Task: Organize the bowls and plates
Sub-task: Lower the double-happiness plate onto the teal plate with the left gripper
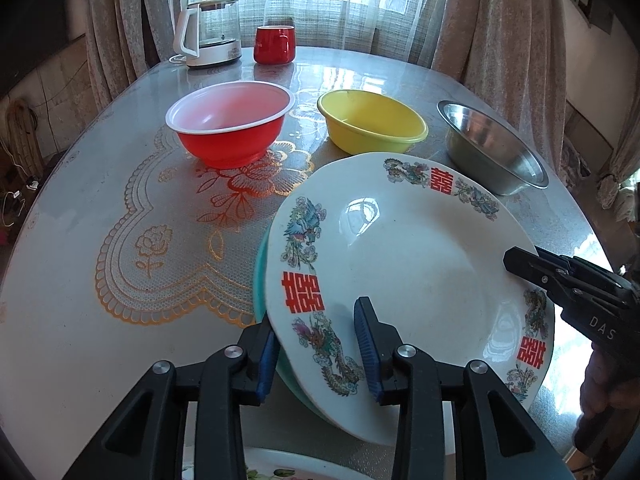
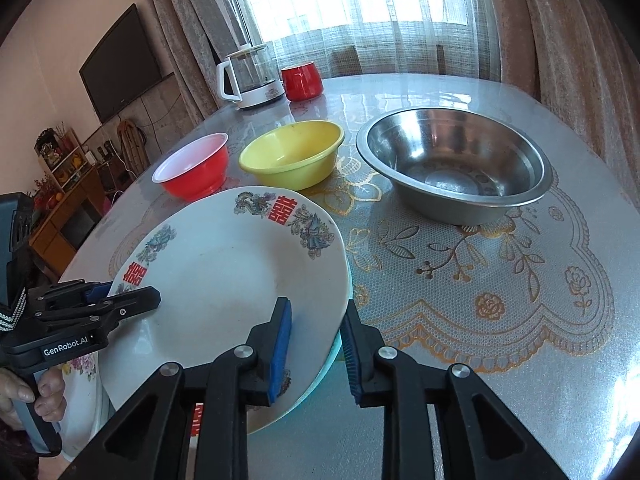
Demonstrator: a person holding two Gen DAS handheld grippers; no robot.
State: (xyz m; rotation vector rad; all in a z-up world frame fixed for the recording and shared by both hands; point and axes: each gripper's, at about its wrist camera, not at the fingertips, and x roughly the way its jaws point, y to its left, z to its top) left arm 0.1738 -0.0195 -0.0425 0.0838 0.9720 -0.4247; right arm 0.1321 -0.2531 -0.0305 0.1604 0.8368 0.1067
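A teal plate (image 1: 261, 280) lay almost wholly hidden beneath the white plate (image 1: 404, 280), showing only as a thin crescent at its edge. A third, flowered plate (image 2: 82, 392) was cut off at the frame's bottom. The white plate sat tilted over the tabletop (image 1: 100, 240), its near-left rim between the fingers of the left gripper (image 1: 318, 354), one blue pad above the rim and one below; contact could not be confirmed. The right gripper (image 2: 316, 350) straddled the opposite rim, its fingers part-spread with a gap visible beside the outer pad. Both grippers pointed steeply downward, a hand (image 2: 24, 396) clasping the left handle. Beyond stood a red bowl (image 1: 230, 124), yellow bowl (image 1: 372, 120) and steel bowl (image 2: 454, 168).
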